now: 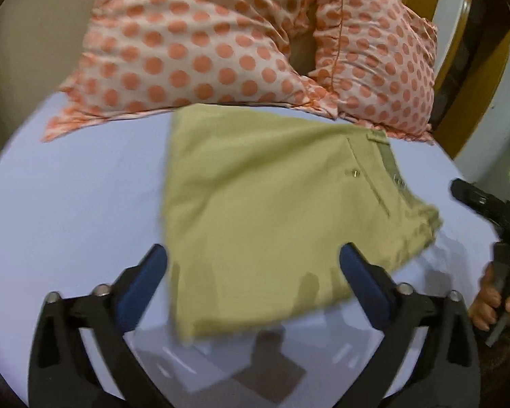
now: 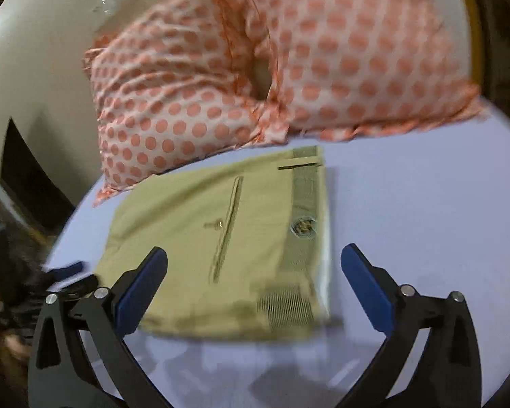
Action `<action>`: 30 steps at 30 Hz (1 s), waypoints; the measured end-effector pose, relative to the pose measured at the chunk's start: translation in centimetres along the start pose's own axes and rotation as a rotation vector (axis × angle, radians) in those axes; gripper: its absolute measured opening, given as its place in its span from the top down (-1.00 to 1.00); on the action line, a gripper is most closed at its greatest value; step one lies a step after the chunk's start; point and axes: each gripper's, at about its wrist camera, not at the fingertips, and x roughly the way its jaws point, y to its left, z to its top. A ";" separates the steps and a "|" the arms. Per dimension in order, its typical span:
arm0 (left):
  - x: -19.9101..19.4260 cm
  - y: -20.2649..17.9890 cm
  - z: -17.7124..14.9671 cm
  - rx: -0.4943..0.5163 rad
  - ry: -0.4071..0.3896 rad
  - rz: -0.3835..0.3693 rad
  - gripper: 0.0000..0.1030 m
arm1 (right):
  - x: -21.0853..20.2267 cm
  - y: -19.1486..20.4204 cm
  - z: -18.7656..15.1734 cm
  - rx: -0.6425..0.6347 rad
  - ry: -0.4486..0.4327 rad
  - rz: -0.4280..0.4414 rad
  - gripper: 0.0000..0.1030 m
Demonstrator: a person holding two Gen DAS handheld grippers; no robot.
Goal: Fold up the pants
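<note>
Flat on the pale lavender sheet (image 1: 68, 204) lie the khaki pants (image 1: 261, 204), folded into a compact, roughly square packet of smooth woven cotton. Seen from the left wrist camera, the left gripper (image 1: 253, 272) hovers just over the packet's near edge, its black angular arms spread wide and its blue rubbery pads (image 1: 146, 282) released, holding nothing; the left pad sits beside the packet's left edge, the right pad over the cloth. A welt pocket slit with a small button (image 1: 355, 173) runs across the upper layer, and the ribbed waistband (image 1: 389, 163) forms the right-hand edge, where the layers look slightly ruffled. Behind the packet rests a plump, creased pillow (image 1: 221, 40) in white fabric printed with coral polka dots, with a frilled seam. At far right a hand (image 1: 493, 302) grips the black handle of the other tool.

From the right wrist camera, the pillow (image 2: 289, 68) fills the back, and the pants (image 2: 221, 238) lie near the middle of the sheet (image 2: 425, 204), waistband (image 2: 306, 204) on the right with a belt loop and a round emblem patch (image 2: 302, 227). The right gripper (image 2: 254, 272) is likewise splayed apart and empty, its left pad (image 2: 142, 289) over the cloth, its right pad over bare sheet. Both views are blurred, so fine stitching is hard to make out
</note>
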 end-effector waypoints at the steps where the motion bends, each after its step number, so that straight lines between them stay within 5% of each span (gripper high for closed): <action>1: -1.1 -0.3 -1.7 0.015 -0.007 0.052 -0.96 | -0.7 0.5 -0.9 -0.018 -0.010 -0.022 -0.97; 5: -1.6 -0.9 -6.2 0.032 0.046 0.179 -0.96 | -1.2 3.2 -6.3 -0.101 0.020 -0.129 -0.97; 10: -1.0 -0.7 -8.3 0.036 0.057 0.256 -0.97 | 1.2 5.1 -8.7 -0.162 0.068 -0.186 -0.97; 14: -1.0 0.2 -8.5 -0.016 0.051 0.214 -0.97 | 1.7 5.7 -9.4 -0.192 0.066 -0.236 -0.97; 30: -1.2 -0.2 -9.2 -0.002 -0.004 0.216 -0.97 | 2.0 5.2 -10.1 -0.159 0.090 -0.217 -0.97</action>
